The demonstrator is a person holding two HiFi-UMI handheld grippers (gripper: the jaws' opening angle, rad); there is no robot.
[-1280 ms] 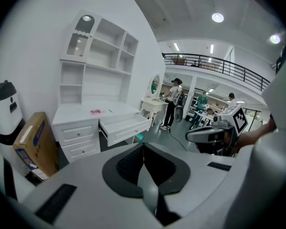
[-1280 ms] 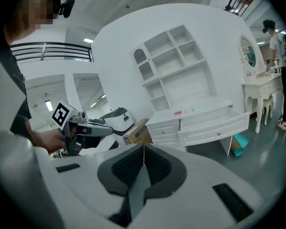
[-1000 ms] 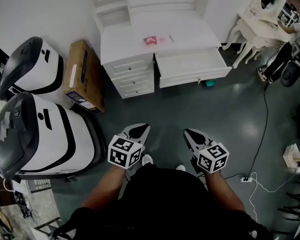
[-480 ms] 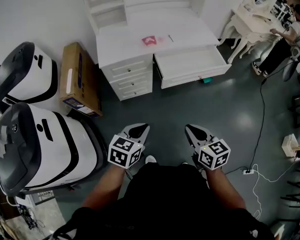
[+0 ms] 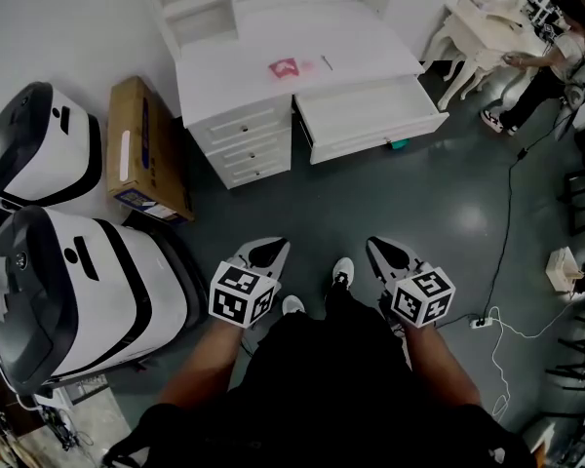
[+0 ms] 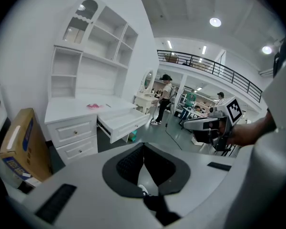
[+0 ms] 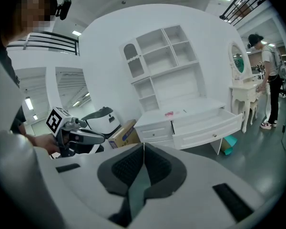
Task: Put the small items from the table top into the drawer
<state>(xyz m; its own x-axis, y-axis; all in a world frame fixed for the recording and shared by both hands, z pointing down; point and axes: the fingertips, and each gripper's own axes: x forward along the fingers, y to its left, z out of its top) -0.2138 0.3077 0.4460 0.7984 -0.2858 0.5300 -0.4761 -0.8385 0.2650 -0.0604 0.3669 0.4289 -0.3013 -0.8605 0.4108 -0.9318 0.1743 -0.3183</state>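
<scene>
A white desk (image 5: 263, 91) stands against the far wall with its wide right drawer (image 5: 366, 115) pulled open. On the desk top lie a pink item (image 5: 284, 67), a pale flat item (image 5: 309, 64) and a thin dark stick (image 5: 327, 61). Both grippers hang well short of the desk, over the dark floor. My left gripper (image 5: 270, 252) is shut and holds nothing; its jaws meet at the tips. My right gripper (image 5: 384, 252) is shut and empty too. The left gripper view shows the desk (image 6: 76, 111) and the drawer (image 6: 124, 120) ahead; the right gripper view shows the same desk (image 7: 181, 116).
A cardboard box (image 5: 141, 149) lies on the floor left of the desk. Two large white-and-black machines (image 5: 68, 281) stand at the left. A cable (image 5: 512, 213) runs across the floor at right. A white dressing table (image 5: 478, 27) and a person (image 5: 551, 52) are at the far right.
I have stepped closer to the desk and one shoe has come forward between the grippers. Both grippers stay shut and level.
</scene>
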